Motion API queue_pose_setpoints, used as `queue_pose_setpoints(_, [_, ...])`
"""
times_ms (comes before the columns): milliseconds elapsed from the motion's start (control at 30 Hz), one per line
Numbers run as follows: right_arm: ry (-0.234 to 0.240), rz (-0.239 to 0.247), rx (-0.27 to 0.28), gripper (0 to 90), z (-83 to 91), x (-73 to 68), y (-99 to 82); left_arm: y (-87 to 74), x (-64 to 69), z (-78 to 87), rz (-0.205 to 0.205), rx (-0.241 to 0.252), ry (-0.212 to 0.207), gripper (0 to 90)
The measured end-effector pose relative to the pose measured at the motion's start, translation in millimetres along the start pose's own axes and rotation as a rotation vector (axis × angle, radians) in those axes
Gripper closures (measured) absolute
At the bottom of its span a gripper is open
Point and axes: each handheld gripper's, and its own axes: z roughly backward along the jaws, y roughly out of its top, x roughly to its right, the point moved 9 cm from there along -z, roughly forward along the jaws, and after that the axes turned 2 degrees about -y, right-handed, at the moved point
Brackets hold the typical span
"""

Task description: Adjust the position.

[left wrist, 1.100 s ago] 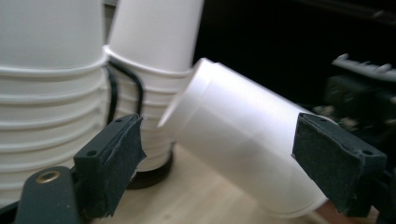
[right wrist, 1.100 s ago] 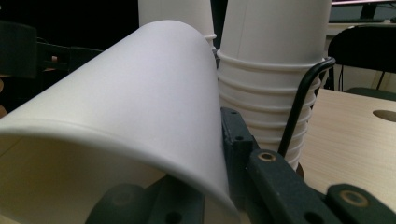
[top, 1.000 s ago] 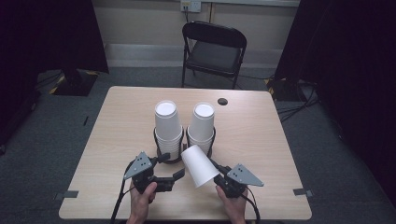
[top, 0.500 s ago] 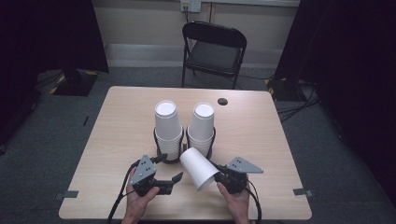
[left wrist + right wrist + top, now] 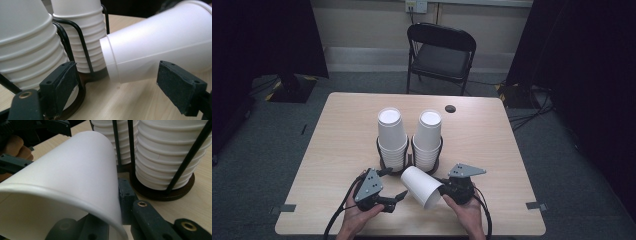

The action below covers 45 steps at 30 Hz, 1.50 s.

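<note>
My right tool [image 5: 443, 190] is clamped on the rim of a single white cup [image 5: 422, 186], held tilted on its side just above the bench [image 5: 337, 130], its base toward the two cup stacks [image 5: 392, 137] in their wire holder [image 5: 384, 160]. My left tool [image 5: 393, 184] stands part open, touching nothing. I'd keep the grip light so the rim doesn't crush, then steady the base with the left.

On my counter [image 5: 337, 140], two cup stacks [image 5: 391, 135] stand centre in a holder [image 5: 409, 159]; the loose cup [image 5: 422, 186] lies at their 6 o'clock, the chair [image 5: 439, 55] at 12.
</note>
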Motion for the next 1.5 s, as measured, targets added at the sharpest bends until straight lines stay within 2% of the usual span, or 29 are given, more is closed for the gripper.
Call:
queue_pose_setpoints(67, [-0.001,-0.001,-0.034,86.8,-1.2,1.2,-0.4,-1.6,0.1,0.0,-0.025,-0.009,0.027,15.8])
queue_pose_setpoints(100, [-0.004,0.002,-0.043,86.8,-1.5,1.9,-0.4,-2.1,1.0,0.0,-0.039,-0.010,0.021,15.8])
queue_pose_setpoints(133, [-0.004,0.004,-0.049,86.8,-1.9,2.1,0.0,-2.4,2.8,-0.9,-0.036,-0.006,0.011,15.8])
queue_pose_setpoints(267, [0.003,0.012,-0.080,86.8,-3.5,2.3,1.2,-5.0,5.6,-3.7,-0.083,-0.028,0.007,15.5])
queue_pose_setpoints(300, [0.005,0.018,-0.091,86.8,-4.1,2.3,1.7,-5.1,6.4,-4.4,-0.083,-0.027,0.006,15.5])
queue_pose_setpoints(433, [0.014,0.013,-0.149,86.8,-5.4,3.1,1.1,-7.5,8.7,-6.7,-0.111,-0.053,-0.009,15.5])
queue_pose_setpoints(500, [0.022,0.013,-0.175,86.8,-6.3,2.5,0.7,-8.8,10.7,-8.1,-0.132,-0.070,-0.030,15.7])
queue_pose_setpoints(667, [0.048,0.015,-0.236,86.8,-10.9,0.1,-1.4,-8.4,11.9,-12.1,-0.178,-0.100,-0.033,15.6])
queue_pose_setpoints(800, [0.062,0.015,-0.256,86.8,-14.0,1.0,-1.7,-10.5,15.6,-14.0,-0.218,-0.129,-0.059,15.6])
queue_pose_setpoints(867, [0.065,0.015,-0.271,86.8,-15.8,1.4,-2.9,-12.3,16.8,-16.1,-0.221,-0.135,-0.045,15.6])
queue_pose_setpoints(933, [0.067,0.014,-0.284,86.8,-17.3,1.5,-3.4,-14.0,19.6,-17.4,-0.231,-0.138,-0.060,15.6])
queue_pose_setpoints(1033, [0.072,0.011,-0.298,86.8,-18.1,0.7,-1.3,-15.5,22.2,-20.5,-0.258,-0.147,-0.055,15.7])
queue_pose_setpoints(1133, [0.082,0.012,-0.329,86.8,-20.0,0.0,0.5,-15.7,25.1,-22.4,-0.270,-0.149,-0.056,13.8])
queue_pose_setpoints(1233, [0.087,0.013,-0.355,86.8,-23.1,-0.9,2.9,-17.4,25.4,-27.0,-0.286,-0.163,-0.022,9.6])
queue_pose_setpoints(1300, [0.087,0.013,-0.368,86.8,-25.0,-2.4,4.2,-18.0,24.7,-27.9,-0.295,-0.172,-0.016,7.0])
queue_pose_setpoints(1433, [0.095,0.015,-0.385,86.8,-26.8,-5.1,6.3,-17.0,26.1,-29.9,-0.316,-0.165,-0.012,4.0])
queue_pose_setpoints(1500, [0.097,0.015,-0.390,86.9,-27.7,-6.4,6.8,-17.6,27.4,-31.4,-0.332,-0.181,-0.020,4.2])
